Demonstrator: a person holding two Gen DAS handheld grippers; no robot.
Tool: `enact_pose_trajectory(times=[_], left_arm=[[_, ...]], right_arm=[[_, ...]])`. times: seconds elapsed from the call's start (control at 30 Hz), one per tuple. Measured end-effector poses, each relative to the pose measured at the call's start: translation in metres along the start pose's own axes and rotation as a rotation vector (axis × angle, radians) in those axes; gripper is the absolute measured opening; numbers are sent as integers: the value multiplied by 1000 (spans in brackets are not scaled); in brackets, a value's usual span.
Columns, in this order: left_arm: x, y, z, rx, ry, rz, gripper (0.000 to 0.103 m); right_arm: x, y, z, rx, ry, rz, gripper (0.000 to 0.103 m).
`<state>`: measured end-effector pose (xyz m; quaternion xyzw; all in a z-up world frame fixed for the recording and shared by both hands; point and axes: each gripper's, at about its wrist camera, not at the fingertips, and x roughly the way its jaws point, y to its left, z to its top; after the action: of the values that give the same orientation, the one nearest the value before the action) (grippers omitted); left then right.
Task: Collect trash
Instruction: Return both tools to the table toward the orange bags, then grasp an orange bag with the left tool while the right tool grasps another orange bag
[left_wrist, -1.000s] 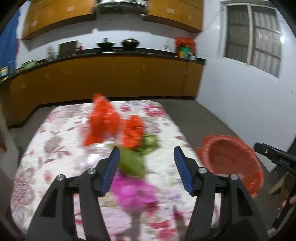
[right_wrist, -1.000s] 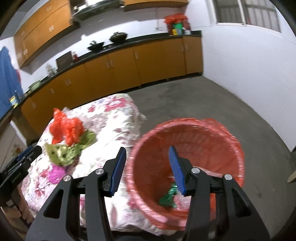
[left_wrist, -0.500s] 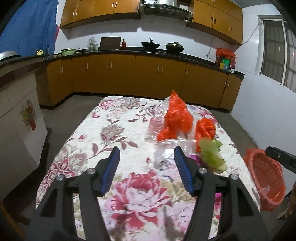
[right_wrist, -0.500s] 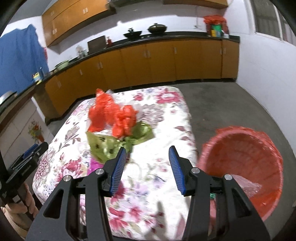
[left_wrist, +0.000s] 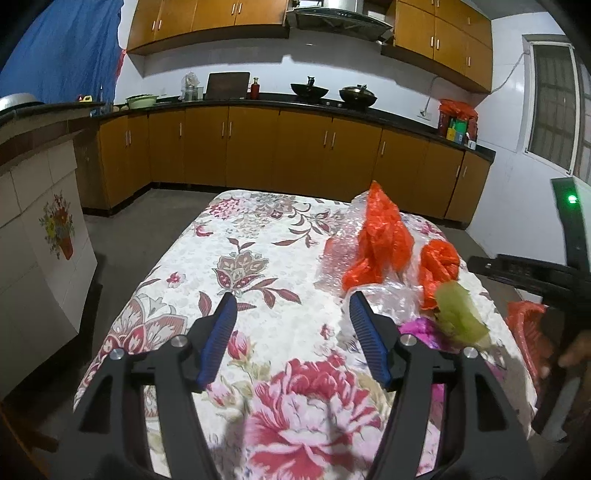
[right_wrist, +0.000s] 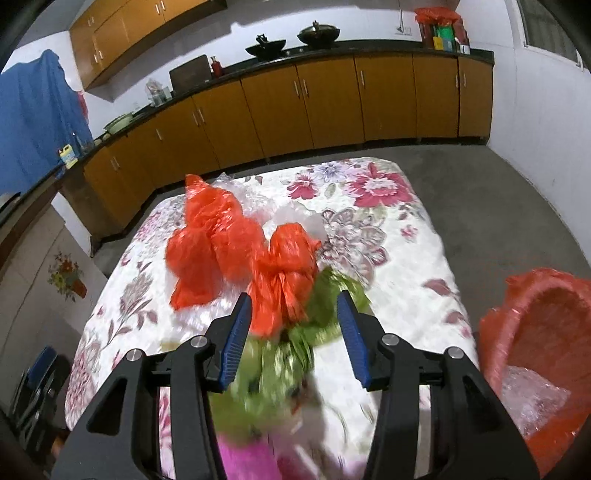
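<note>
The left tool hangs over the flowered cloth of the counter with its blue pads apart and nothing between them, only bare cloth below. The trash lies ahead of it and to its right: a crumpled orange bag resting on clear bubble wrap, a smaller orange bag beside that, then a green wrapper and a pink one just to the right of the tool's right finger. Further right, past the counter's edge, the orange-lined bin shows partly behind the other tool's black body.

The right tool is tilted down over the same pile, its pads apart and not pressing on anything. The green wrapper and the lower end of the small orange bag sit in the gap between the pads, blurred; whether either touches a pad I cannot tell. The big orange bag lies ahead and left of this tool, a pink wrapper beneath it, and the bin stands off to its right, with clear plastic inside.
</note>
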<state>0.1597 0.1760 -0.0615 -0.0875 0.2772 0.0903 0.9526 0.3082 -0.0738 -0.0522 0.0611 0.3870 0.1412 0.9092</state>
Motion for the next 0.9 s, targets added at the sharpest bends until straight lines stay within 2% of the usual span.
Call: enact_pose_trajectory(times=[0.2, 0.43, 0.5, 0.57, 0.67, 0.9], left_arm=[[35, -7, 18, 2, 11, -36, 63], [60, -19, 38, 13, -1, -53, 63], [65, -22, 41, 16, 1, -53, 63], [69, -22, 42, 13, 8, -58, 63], [78, -27, 42, 7, 27, -76, 63], [101, -55, 49, 28, 60, -143, 62]], right_arm=[[34, 0, 13, 23, 23, 8, 49], [61, 4, 13, -14, 68, 21, 49], [63, 3, 8, -10, 87, 44, 42], [63, 1, 5, -11, 93, 56, 24], [53, -3, 2, -16, 78, 71, 19], [14, -26, 1, 48, -3, 104, 18]])
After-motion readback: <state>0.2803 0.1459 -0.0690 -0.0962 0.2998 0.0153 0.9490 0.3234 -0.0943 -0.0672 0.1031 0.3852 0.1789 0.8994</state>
